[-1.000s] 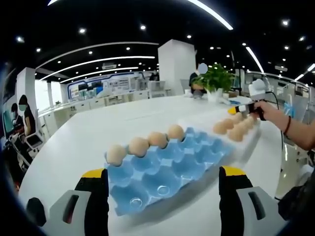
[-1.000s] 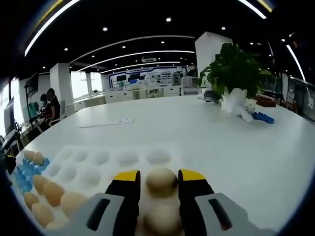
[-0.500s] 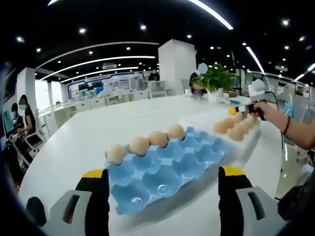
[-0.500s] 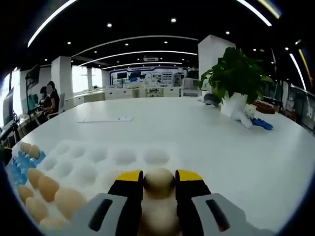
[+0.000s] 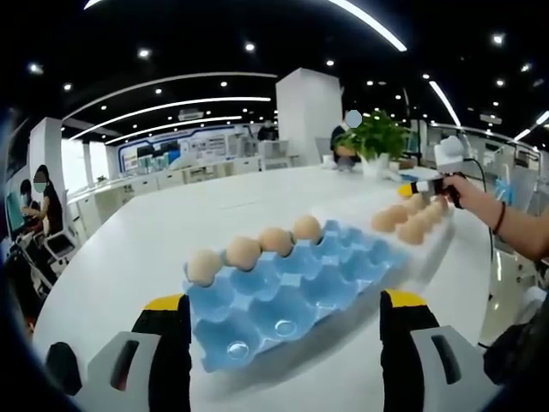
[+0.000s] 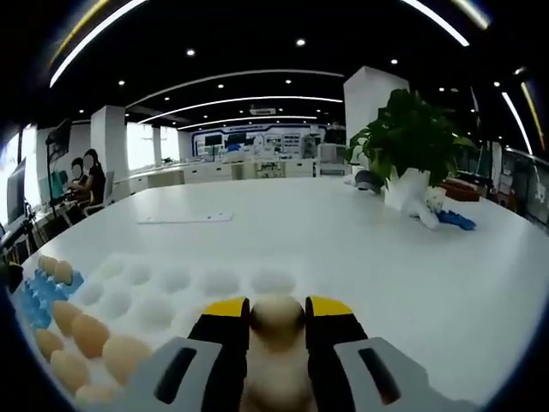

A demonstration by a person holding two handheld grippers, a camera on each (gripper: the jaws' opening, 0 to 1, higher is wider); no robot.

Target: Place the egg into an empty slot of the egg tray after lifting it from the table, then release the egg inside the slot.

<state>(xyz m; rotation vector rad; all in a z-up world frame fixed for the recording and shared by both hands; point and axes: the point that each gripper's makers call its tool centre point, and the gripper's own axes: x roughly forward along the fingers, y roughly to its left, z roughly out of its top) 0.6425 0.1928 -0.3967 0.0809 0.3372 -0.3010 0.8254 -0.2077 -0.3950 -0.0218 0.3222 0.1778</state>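
Note:
In the right gripper view my right gripper [image 6: 277, 311] is shut on a tan egg [image 6: 276, 319], held just above the near edge of a white egg tray [image 6: 193, 283]. Several eggs [image 6: 90, 335] sit in that tray's left slots. A blue egg tray [image 5: 296, 287] lies between the wide-apart jaws of my left gripper [image 5: 283, 302], which is open; a row of eggs [image 5: 257, 245] lines its far edge. In the left gripper view the right gripper [image 5: 422, 187] shows at the far right in a person's hand [image 5: 467, 196], over the white tray [image 5: 420, 230].
Everything rests on a large white table [image 6: 343, 232]. A potted plant [image 6: 410, 146] in a white pot stands at the back right with a blue object [image 6: 455, 220] beside it. A flat white sheet [image 6: 184, 218] lies farther back. People sit at the far left [image 6: 84, 180].
The right gripper has lifted slightly with the egg still in its jaws; the white tray sits a little lower in its view. The left gripper and blue tray have not moved.

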